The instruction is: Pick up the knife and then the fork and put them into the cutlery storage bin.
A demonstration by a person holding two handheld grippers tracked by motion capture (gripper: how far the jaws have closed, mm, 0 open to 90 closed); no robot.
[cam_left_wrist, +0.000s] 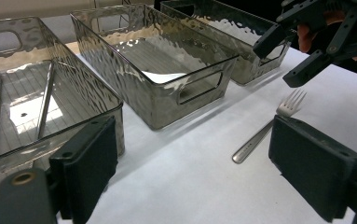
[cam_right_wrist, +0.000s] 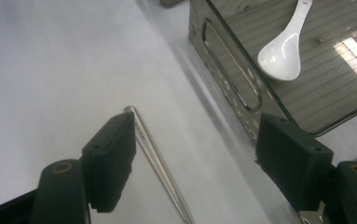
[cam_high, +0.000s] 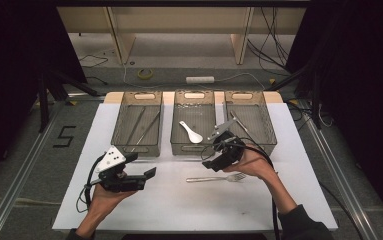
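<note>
Fork [cam_high: 216, 178] lying flat on the white table sheet [cam_high: 179, 205], just in front of the middle bin [cam_high: 194, 147], handle pointing left. Right gripper [cam_high: 210, 163] hanging right above the handle end, jaws spread wide, nothing held; handle closer to one pad than the other in the right gripper view. Left gripper [cam_high: 149, 175] off to the left, also gaping wide and empty. Biggest risk, probably: closing off-centre and just skating that thin, slick handle sideways, or pinching the sheet instead. Could also clip the bin's front wall with the jaw on that side, being so near. Loads of open sheet toward the near edge and both sides, though; tight only toward the bins. White spoon [cam_high: 191, 132] safely inside the middle bin.
</note>
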